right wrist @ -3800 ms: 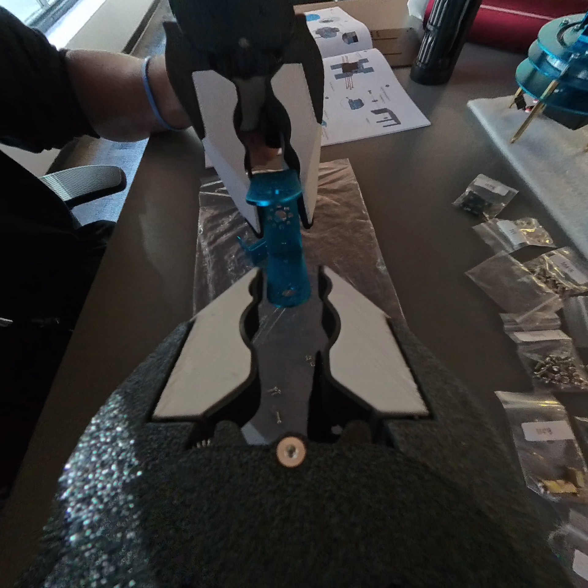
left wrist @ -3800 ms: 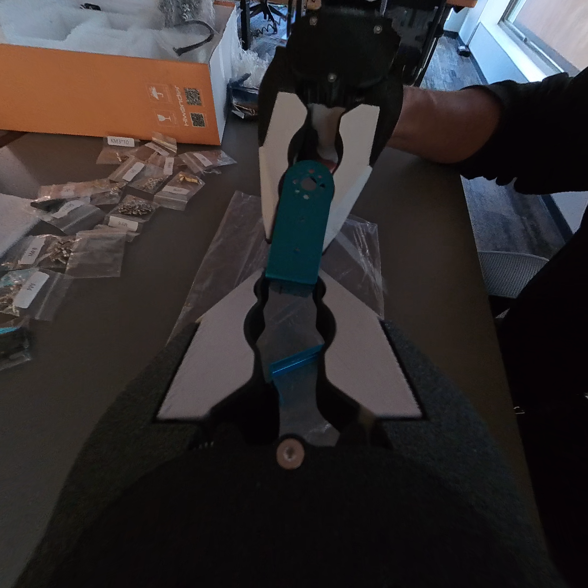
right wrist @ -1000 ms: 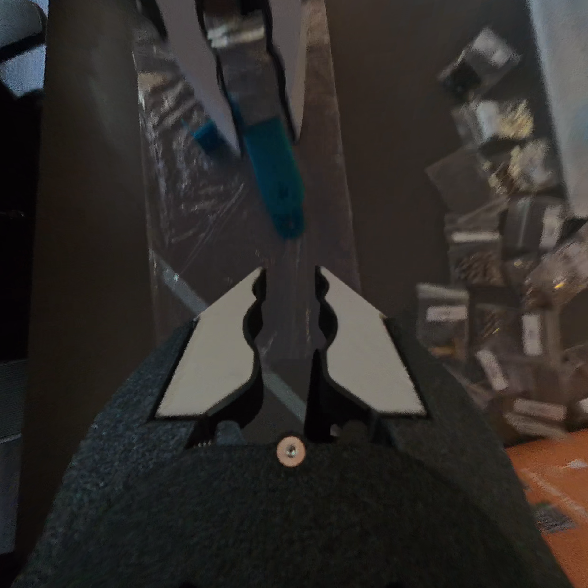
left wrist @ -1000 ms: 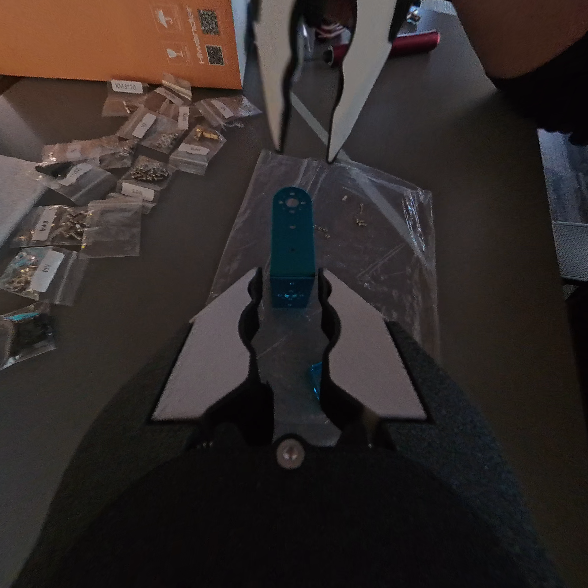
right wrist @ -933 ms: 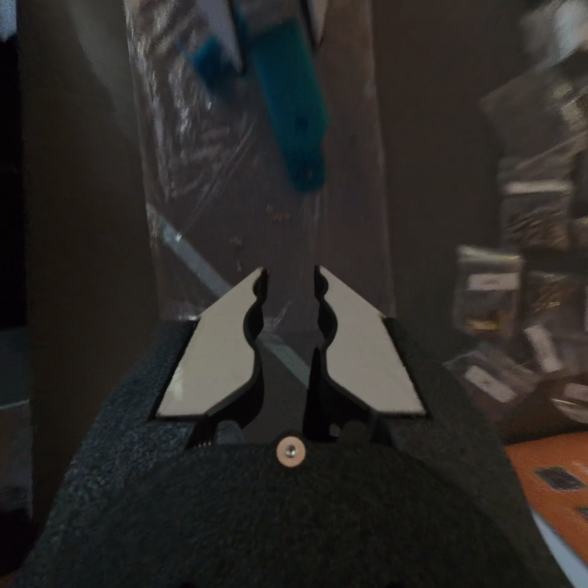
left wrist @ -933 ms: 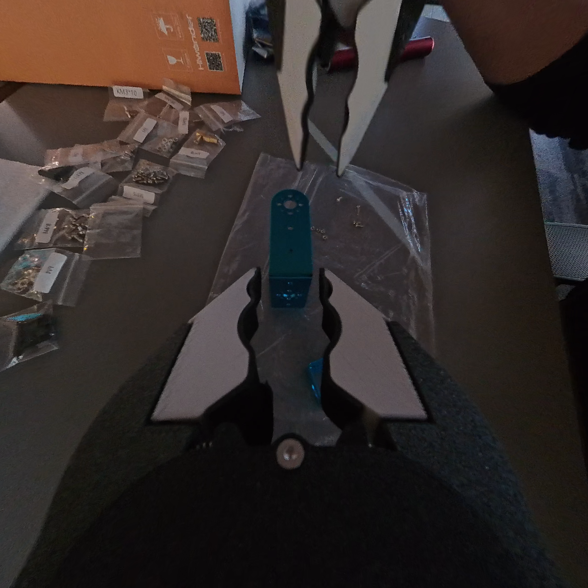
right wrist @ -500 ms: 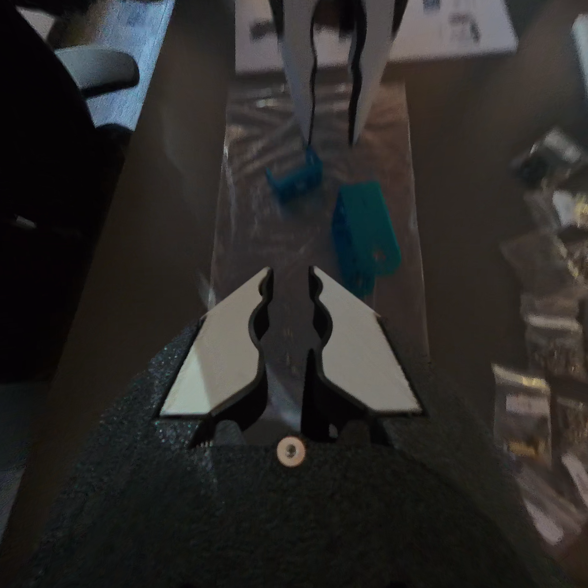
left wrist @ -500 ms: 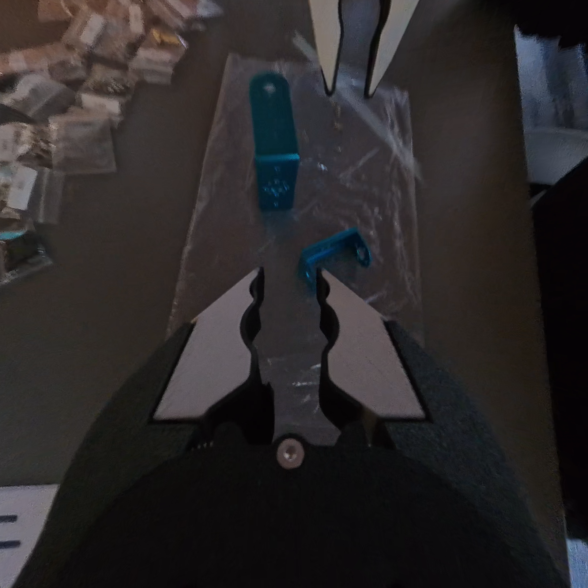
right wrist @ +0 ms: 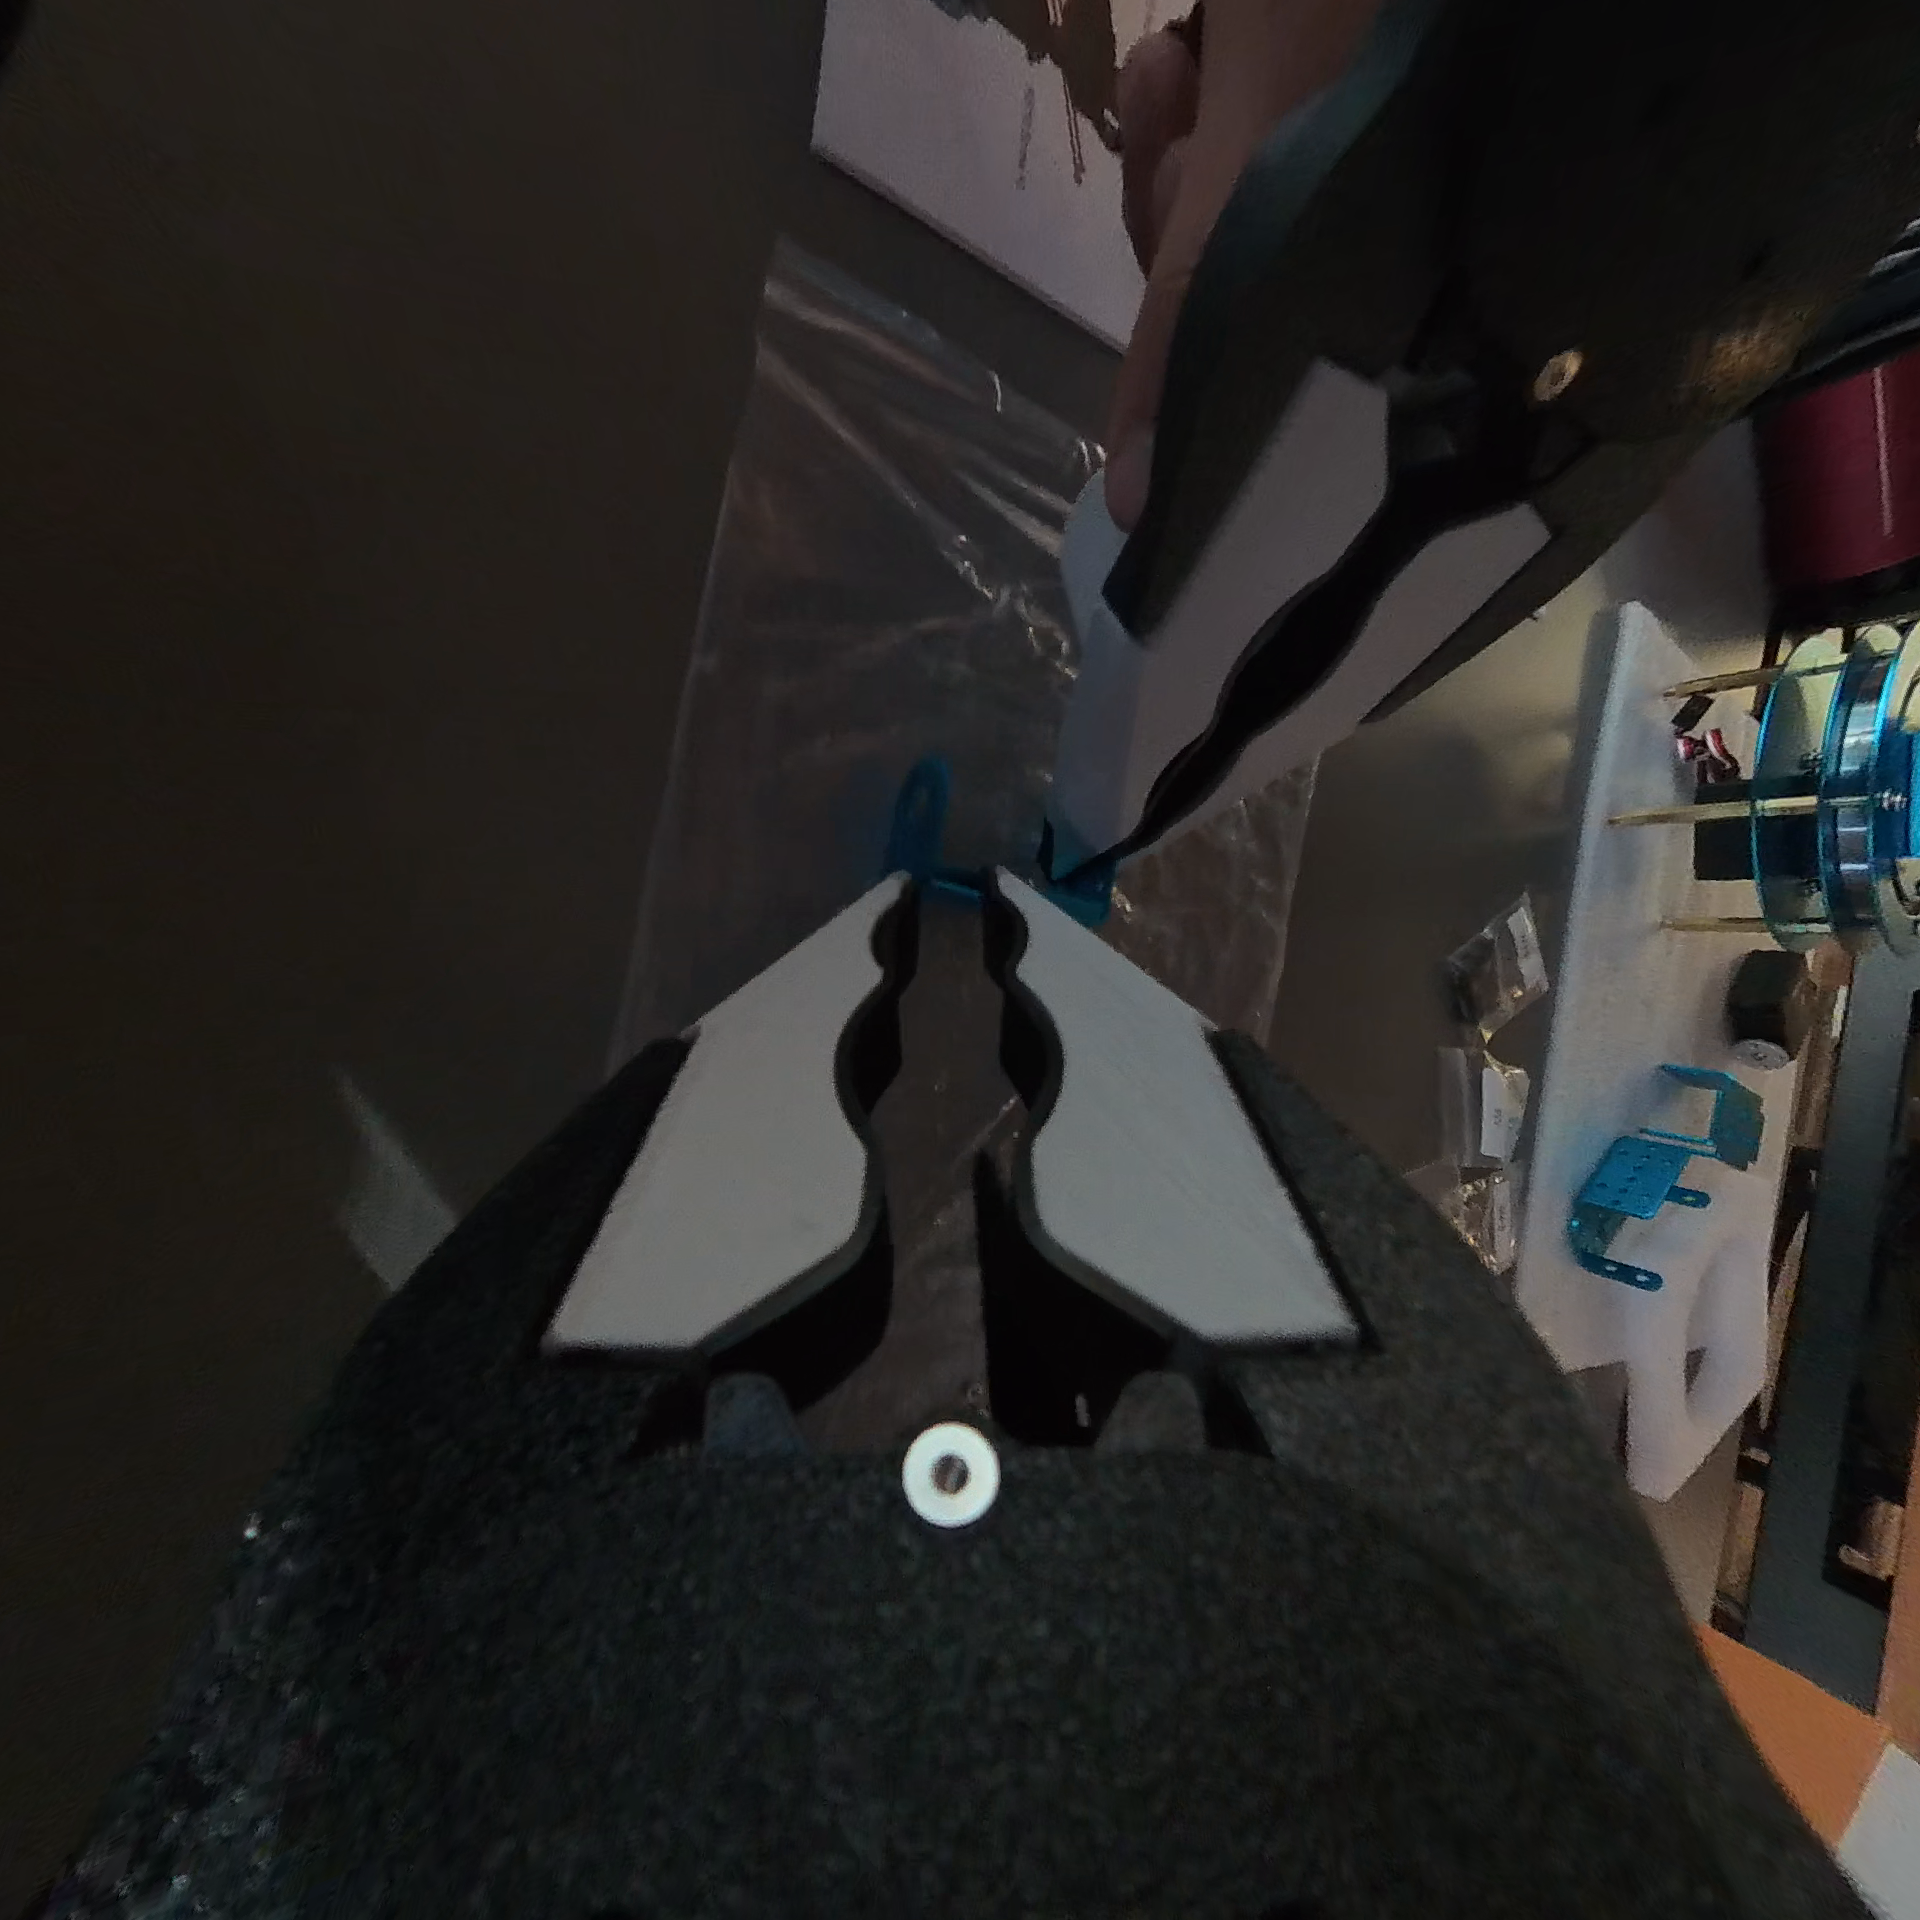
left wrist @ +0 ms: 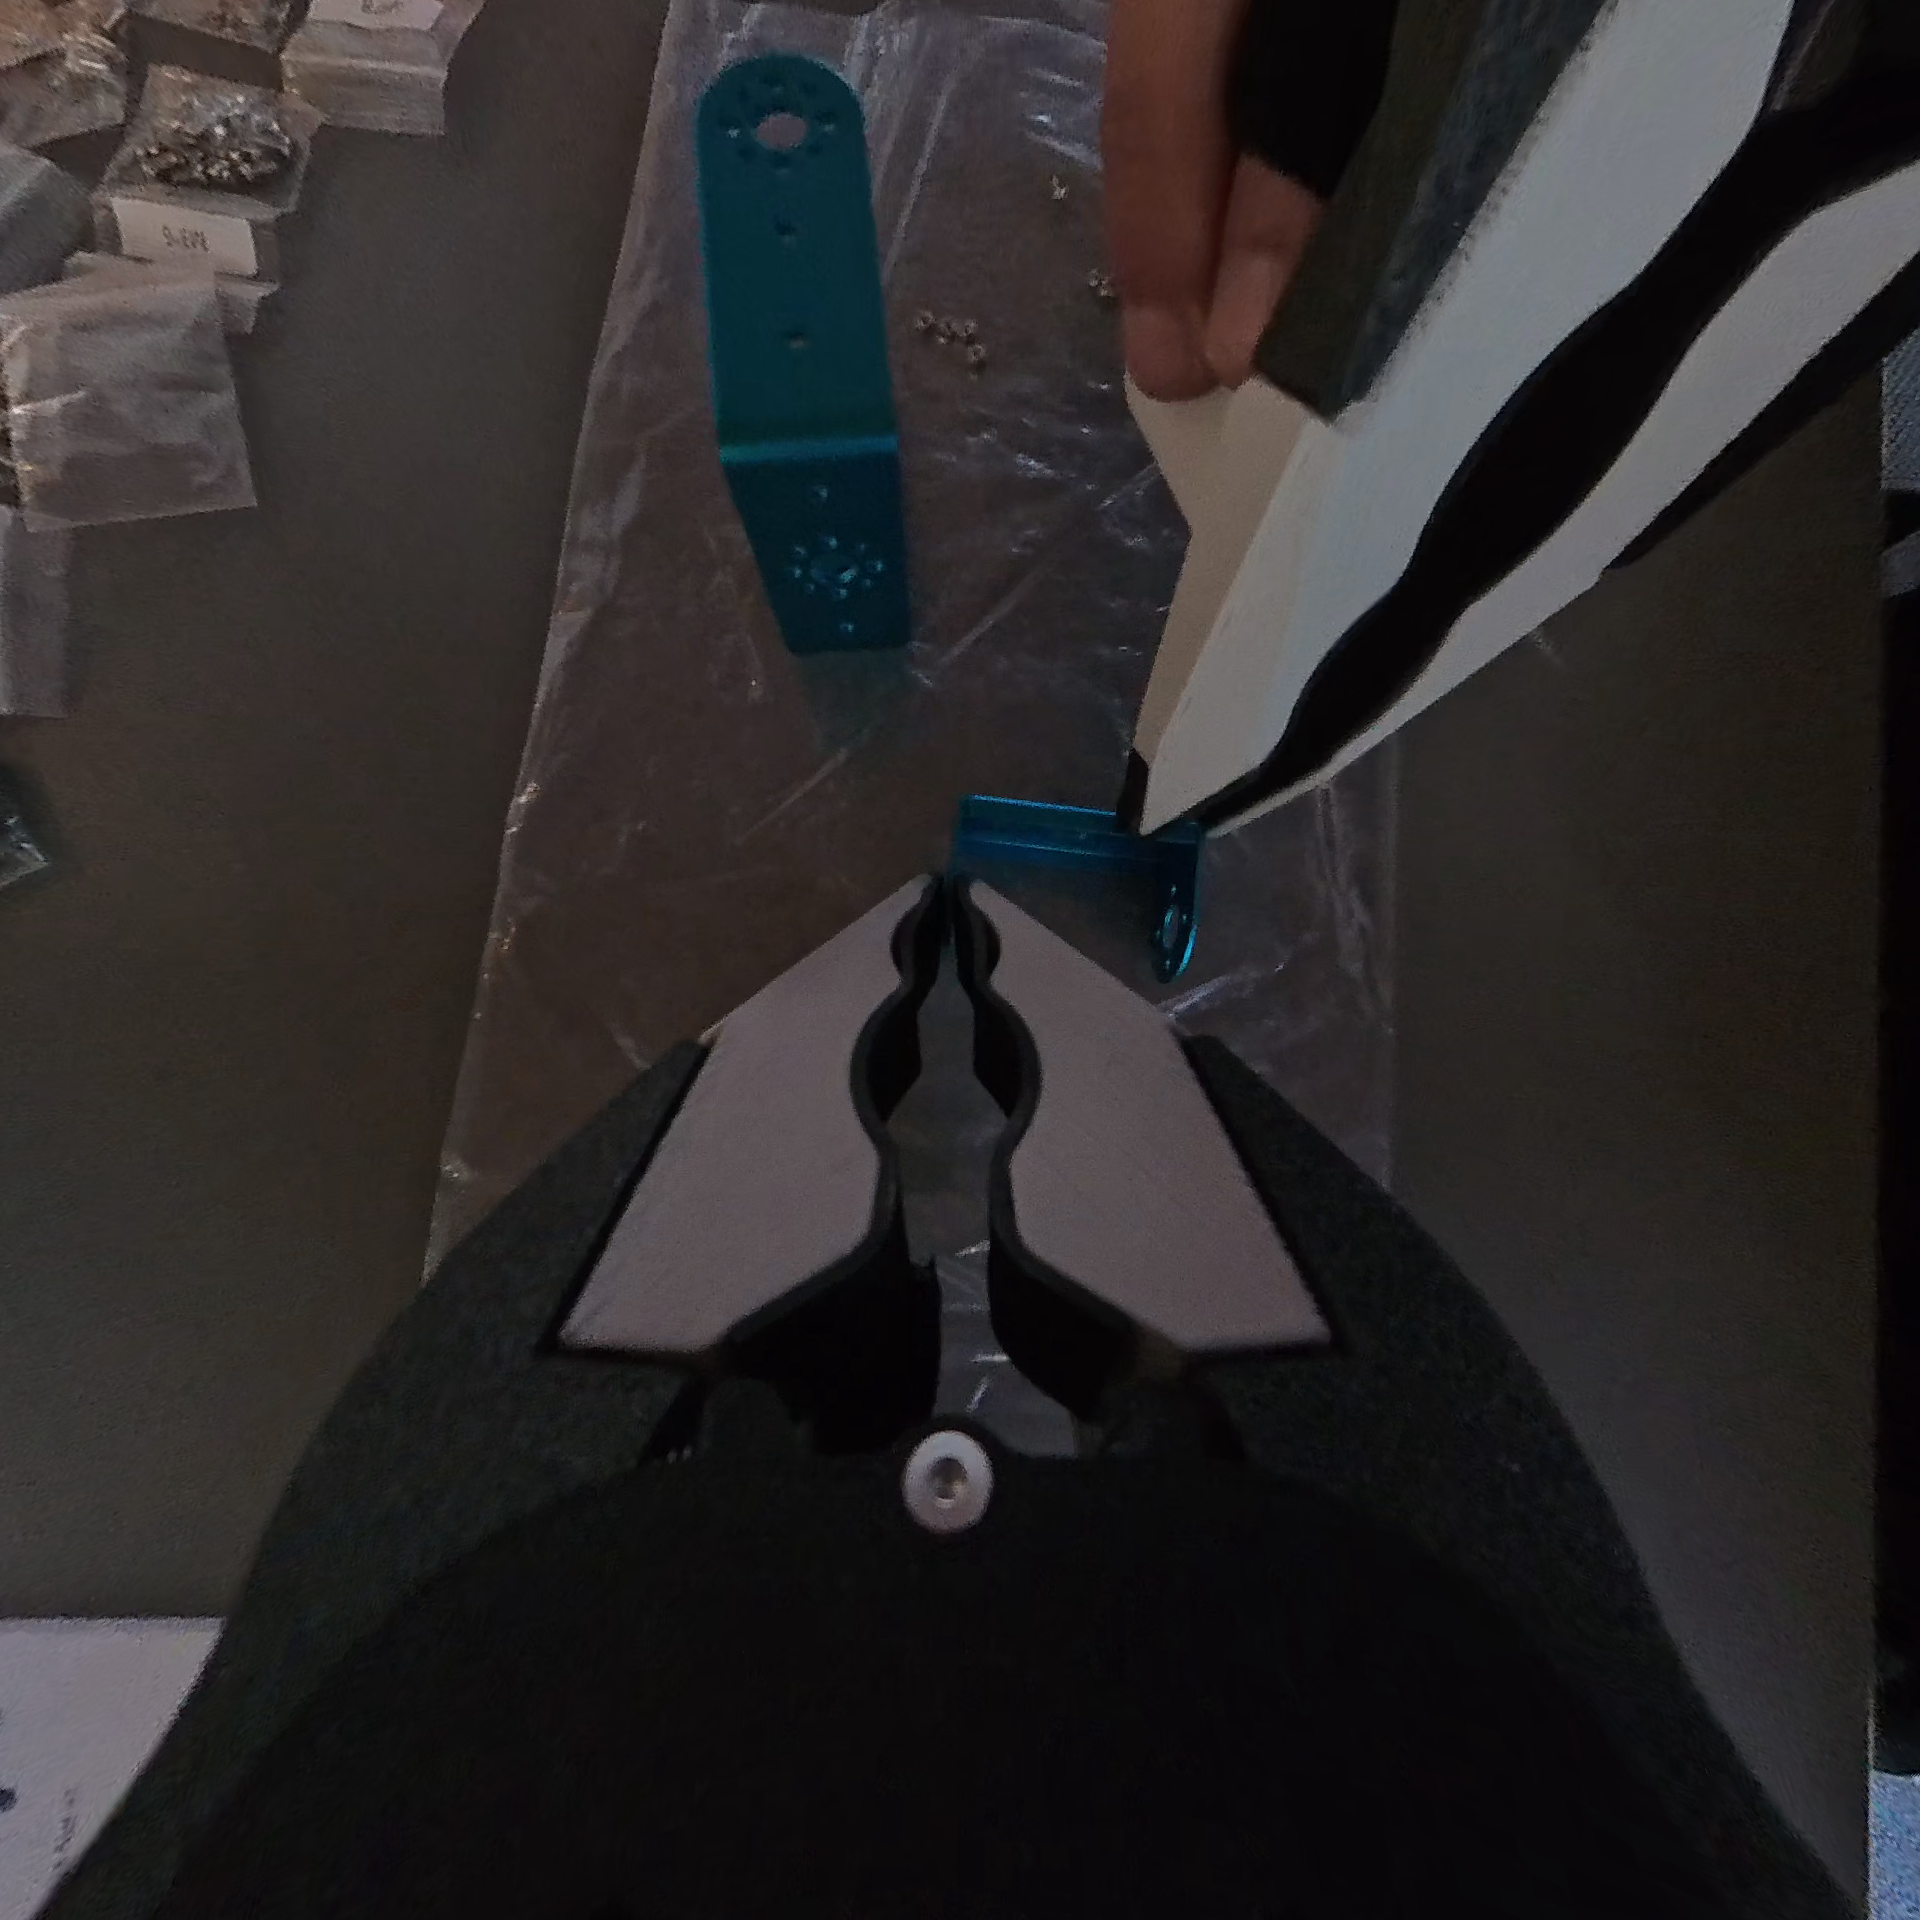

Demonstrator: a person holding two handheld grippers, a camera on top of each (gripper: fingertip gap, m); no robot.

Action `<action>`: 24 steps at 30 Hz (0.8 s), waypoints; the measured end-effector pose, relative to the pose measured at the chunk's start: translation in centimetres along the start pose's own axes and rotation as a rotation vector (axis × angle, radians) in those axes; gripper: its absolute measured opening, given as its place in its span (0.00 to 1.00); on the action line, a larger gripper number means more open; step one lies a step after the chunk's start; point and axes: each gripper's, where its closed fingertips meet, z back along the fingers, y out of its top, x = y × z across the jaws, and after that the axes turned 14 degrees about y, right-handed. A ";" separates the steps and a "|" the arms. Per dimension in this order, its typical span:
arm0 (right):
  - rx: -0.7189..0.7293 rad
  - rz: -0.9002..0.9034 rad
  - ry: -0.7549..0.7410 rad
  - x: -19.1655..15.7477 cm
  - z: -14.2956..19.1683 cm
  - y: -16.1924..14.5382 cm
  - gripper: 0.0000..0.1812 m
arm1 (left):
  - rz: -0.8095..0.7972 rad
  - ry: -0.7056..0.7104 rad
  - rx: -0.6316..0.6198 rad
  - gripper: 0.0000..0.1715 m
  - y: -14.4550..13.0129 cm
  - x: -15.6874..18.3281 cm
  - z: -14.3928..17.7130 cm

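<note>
A small blue U-shaped bracket (left wrist: 1070, 844) sits on a clear plastic bag (left wrist: 1039, 520) on the dark table. My left gripper (left wrist: 948, 883) is almost fully closed and pinches the bracket's left flange. My right gripper (left wrist: 1158, 821) comes in from the upper right, tips on the bracket's right end. In the right wrist view the right gripper (right wrist: 954, 878) has the bracket (right wrist: 920, 821) filling the narrow gap between its tips. The left gripper (right wrist: 1081, 862) pinches the other flange there. A long blue bracket (left wrist: 795, 364) lies loose on the bag, farther off.
A few tiny screws (left wrist: 951, 332) lie on the bag. Bags of hardware (left wrist: 135, 343) lie to the left. A white foam tray (right wrist: 1662, 790) holds more blue brackets (right wrist: 1631, 1195) and a round blue assembly (right wrist: 1849, 769). A paper booklet (right wrist: 966, 187) lies beyond the bag.
Both grippers let go of the long bracket, which now lies on the bag. They then moved down onto the small bracket and closed on its two ends.
</note>
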 end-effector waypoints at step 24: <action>0.195 -0.323 0.135 1.5 1.6 -0.2 0.26 | -0.038 0.065 0.161 0.00 3.5 0.2 2.8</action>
